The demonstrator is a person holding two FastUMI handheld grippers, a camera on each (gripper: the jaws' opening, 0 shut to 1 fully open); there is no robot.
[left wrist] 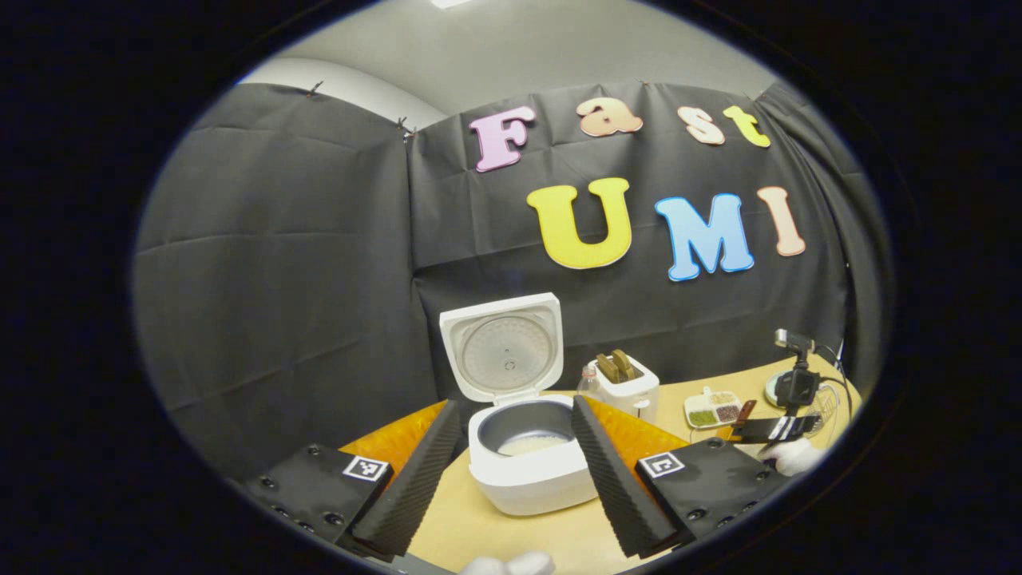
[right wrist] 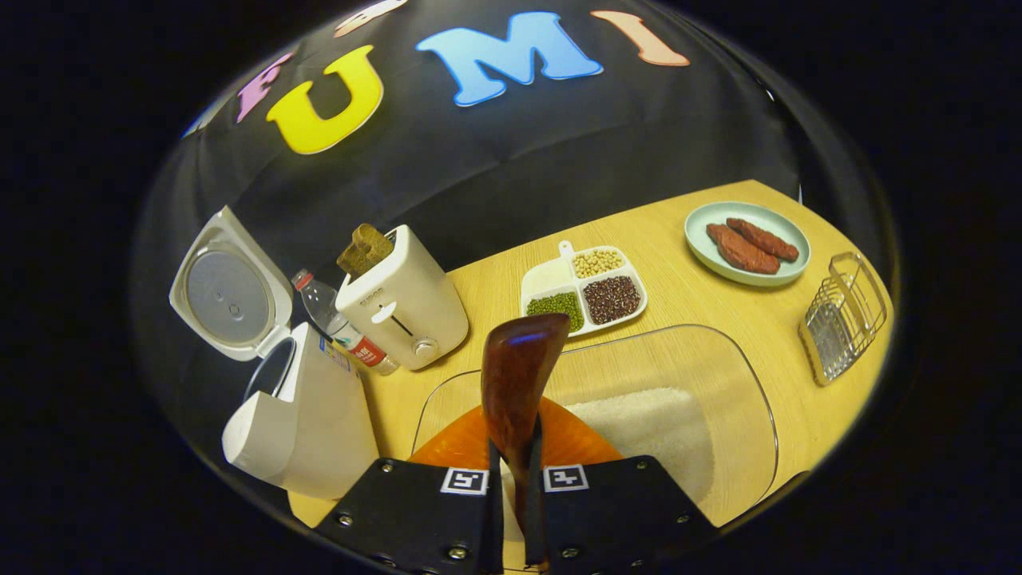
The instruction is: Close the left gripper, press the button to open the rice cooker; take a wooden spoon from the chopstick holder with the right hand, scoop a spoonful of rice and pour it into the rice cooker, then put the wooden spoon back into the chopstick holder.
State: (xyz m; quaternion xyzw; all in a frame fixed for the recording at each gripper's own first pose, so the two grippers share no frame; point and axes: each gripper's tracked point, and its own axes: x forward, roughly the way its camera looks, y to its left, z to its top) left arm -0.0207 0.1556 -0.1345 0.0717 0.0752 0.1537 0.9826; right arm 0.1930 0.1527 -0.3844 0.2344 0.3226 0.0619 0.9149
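Observation:
The white rice cooker stands open with its lid upright and some white rice in the pot. My left gripper is open, its two fingers flanking the cooker from in front without touching it. My right gripper is shut on a dark wooden spoon, whose broad end points forward above a clear container of rice. The open cooker sits to the left of that container. A wire chopstick holder lies at the far right. The right gripper with the spoon also shows at the table's right.
A white toaster holding bread and a water bottle stand beside the cooker. A divided dish of beans and a plate of meat sit farther back. A small camera on a stand is at the right edge.

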